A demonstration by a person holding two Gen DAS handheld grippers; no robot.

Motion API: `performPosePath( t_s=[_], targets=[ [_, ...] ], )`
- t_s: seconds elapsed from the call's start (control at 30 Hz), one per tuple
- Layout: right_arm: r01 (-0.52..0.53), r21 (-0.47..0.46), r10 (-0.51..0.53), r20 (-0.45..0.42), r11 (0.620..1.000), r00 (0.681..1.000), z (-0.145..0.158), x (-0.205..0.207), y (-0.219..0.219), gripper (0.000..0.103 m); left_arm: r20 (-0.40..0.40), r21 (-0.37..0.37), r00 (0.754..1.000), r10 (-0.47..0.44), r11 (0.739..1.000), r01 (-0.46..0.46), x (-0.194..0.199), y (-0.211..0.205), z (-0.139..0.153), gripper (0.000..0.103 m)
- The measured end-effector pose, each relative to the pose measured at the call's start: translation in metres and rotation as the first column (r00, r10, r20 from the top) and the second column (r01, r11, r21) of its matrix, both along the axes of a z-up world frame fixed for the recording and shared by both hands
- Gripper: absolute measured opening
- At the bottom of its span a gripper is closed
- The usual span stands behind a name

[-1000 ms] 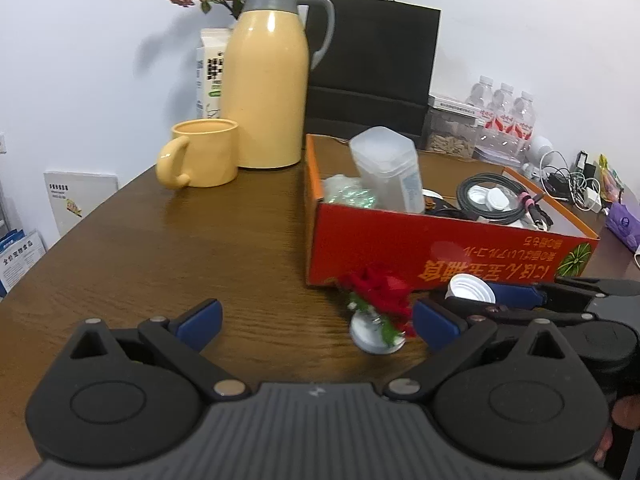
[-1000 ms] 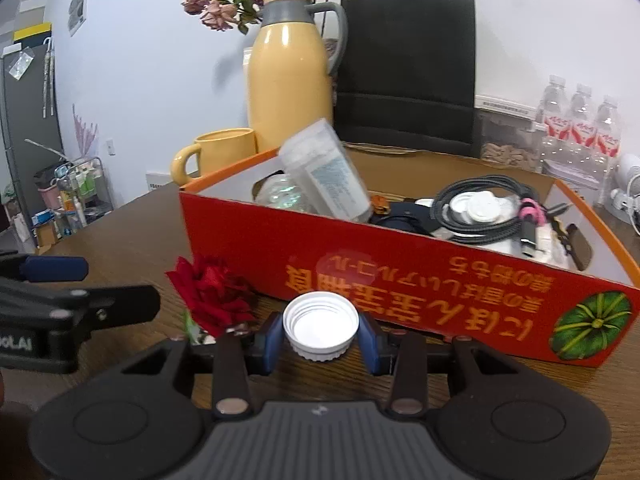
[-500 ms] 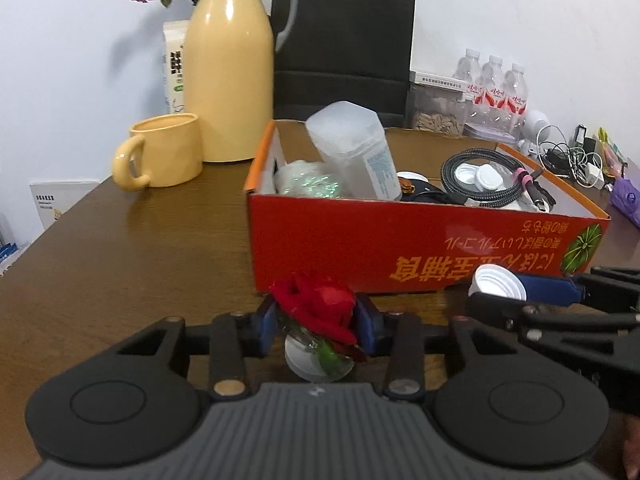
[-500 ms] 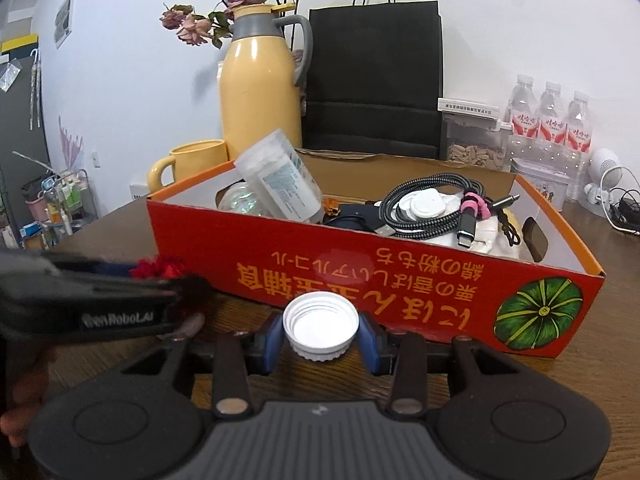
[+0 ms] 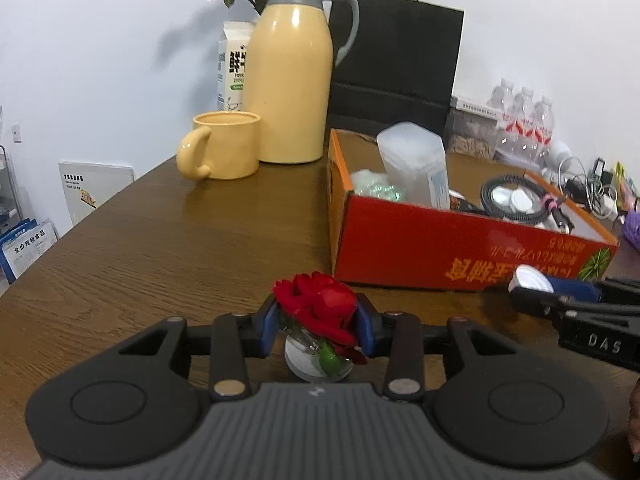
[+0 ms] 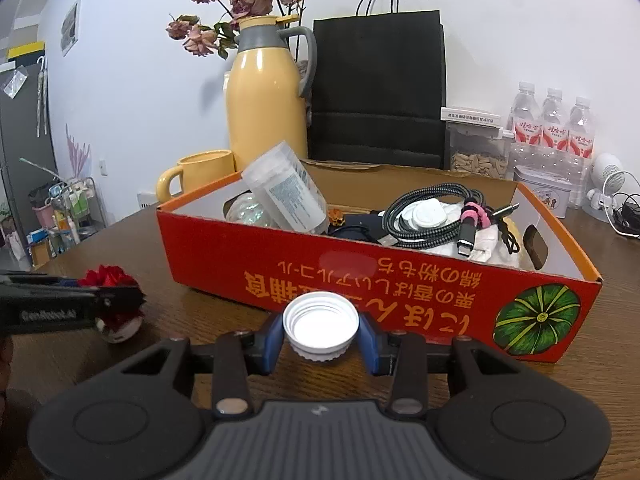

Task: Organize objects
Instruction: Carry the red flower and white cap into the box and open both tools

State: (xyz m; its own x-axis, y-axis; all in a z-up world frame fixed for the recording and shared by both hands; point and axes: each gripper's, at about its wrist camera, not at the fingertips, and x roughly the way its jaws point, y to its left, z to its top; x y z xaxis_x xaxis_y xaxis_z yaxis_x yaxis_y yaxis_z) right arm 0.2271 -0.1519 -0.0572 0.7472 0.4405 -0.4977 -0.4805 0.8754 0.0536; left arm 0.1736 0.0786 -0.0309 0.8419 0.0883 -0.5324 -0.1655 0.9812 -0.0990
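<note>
My left gripper [image 5: 317, 326] is shut on a red artificial rose [image 5: 318, 307] with a round white base [image 5: 308, 362], just above the wooden table. The rose also shows at the left of the right wrist view [image 6: 110, 280]. My right gripper [image 6: 321, 334] is shut on a white bottle cap [image 6: 320, 324], held open side up in front of the red cardboard box [image 6: 360, 276]. The cap also shows in the left wrist view [image 5: 531, 277]. The box [image 5: 460, 252] holds a clear plastic jar [image 6: 288, 192], a coiled cable [image 6: 432, 216] and other small items.
A yellow thermos jug [image 5: 289, 80] and yellow mug [image 5: 222, 146] stand behind the box on the left. A black paper bag [image 6: 378, 88], water bottles [image 6: 554, 124] and a seed container [image 6: 476, 152] stand at the back. Chargers and cables [image 5: 588, 188] lie far right.
My left gripper closed on the rose and lifted it slightly off the table. My right gripper keeps the cap and has risen a little near the box front.
</note>
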Motion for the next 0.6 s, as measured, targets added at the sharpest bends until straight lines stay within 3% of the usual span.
performPosePath(
  t_s=[0.6],
  targets=[
    [0.036,0.024,-0.037,0.024,0.999,0.999,0.004,-0.004,-0.019,0.039,0.022,-0.04,1.0,-0.02,0.999,0.021,-0.005,0.0,-0.002,0.039]
  ],
)
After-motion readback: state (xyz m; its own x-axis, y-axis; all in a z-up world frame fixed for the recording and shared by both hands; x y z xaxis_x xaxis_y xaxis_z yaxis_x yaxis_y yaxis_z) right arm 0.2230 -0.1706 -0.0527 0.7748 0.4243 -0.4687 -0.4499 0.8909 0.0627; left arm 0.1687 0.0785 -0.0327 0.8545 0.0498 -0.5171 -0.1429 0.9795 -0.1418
